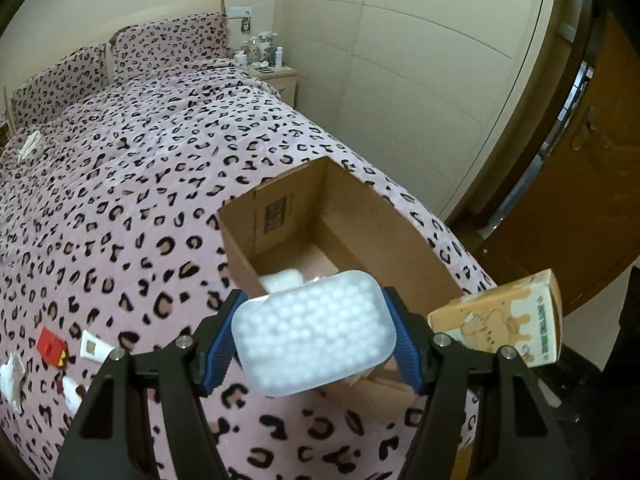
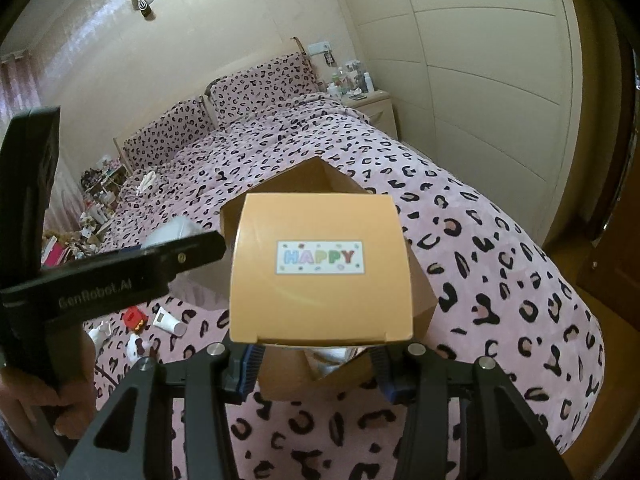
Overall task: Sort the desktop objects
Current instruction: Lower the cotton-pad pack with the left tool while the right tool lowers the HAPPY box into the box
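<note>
My left gripper (image 1: 314,344) is shut on a clear plastic box of cotton swabs (image 1: 314,332) and holds it over the near end of an open cardboard box (image 1: 360,216) on the bed. White packets lie on the box floor (image 1: 280,280). My right gripper (image 2: 316,354) is shut on an orange paper box with a "HAPPY" sticker (image 2: 320,268), held above the same cardboard box (image 2: 316,176). That orange box also shows at the right of the left wrist view (image 1: 500,320). The left gripper's black body (image 2: 112,276) crosses the right wrist view.
On the pink leopard-print bedspread (image 1: 120,200), to the left, lie a red box (image 1: 51,345), a white tube (image 2: 170,320) and small white items (image 1: 12,376). A bedside cabinet with bottles (image 1: 272,68) stands at the back. Wardrobe doors (image 1: 420,60) and a wooden door are right.
</note>
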